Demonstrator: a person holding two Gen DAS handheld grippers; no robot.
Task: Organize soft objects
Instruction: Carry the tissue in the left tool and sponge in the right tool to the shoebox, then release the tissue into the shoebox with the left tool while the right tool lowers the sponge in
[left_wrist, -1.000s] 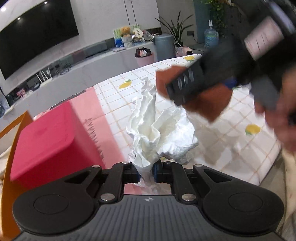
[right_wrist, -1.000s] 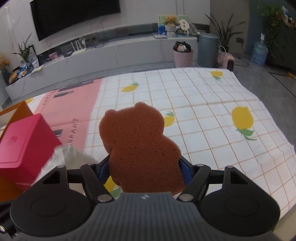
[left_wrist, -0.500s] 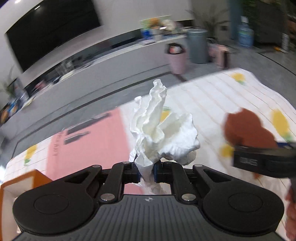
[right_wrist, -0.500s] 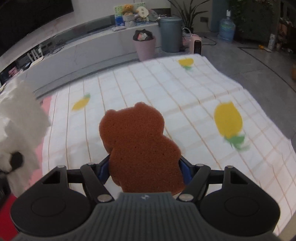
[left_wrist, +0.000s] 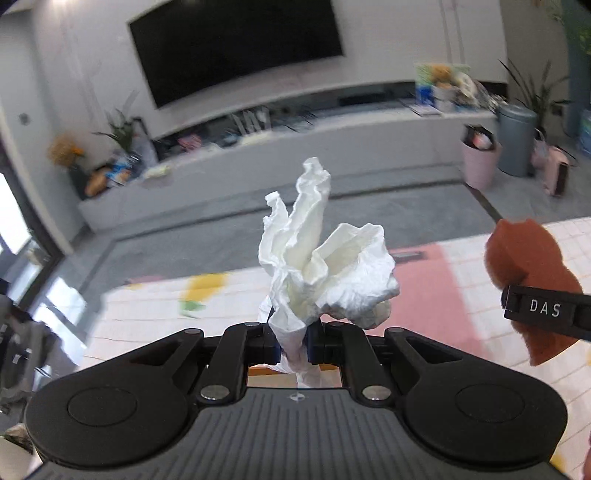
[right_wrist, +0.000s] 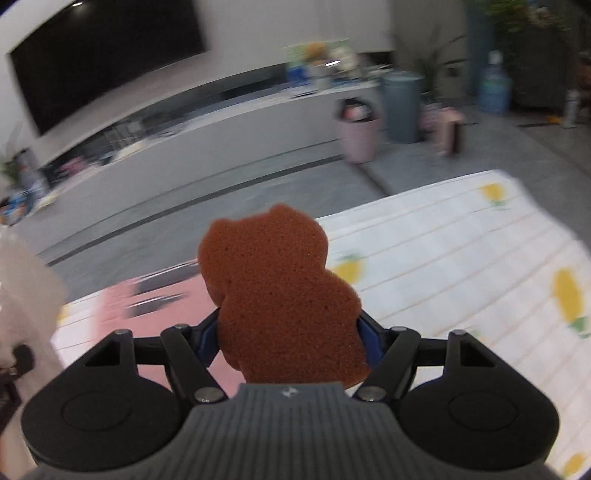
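Observation:
My left gripper (left_wrist: 293, 341) is shut on a crumpled white tissue (left_wrist: 325, 266) and holds it upright above the table. My right gripper (right_wrist: 288, 339) is shut on a brown bear-shaped sponge (right_wrist: 277, 291), also held in the air. The sponge (left_wrist: 524, 266) and one right finger (left_wrist: 546, 310) show at the right edge of the left wrist view. The tissue shows as a white blur (right_wrist: 26, 280) at the left edge of the right wrist view.
The table has a checked cloth with lemon prints (right_wrist: 461, 266) and a pink panel (left_wrist: 424, 295). Beyond it are grey floor, a long white TV bench (left_wrist: 295, 147), a pink bin (left_wrist: 480, 162) and a grey bin (left_wrist: 517, 140).
Both grippers have risen and tilted up, so the views now look at the room beyond the table. The red box has left both views. Both grips are unchanged.

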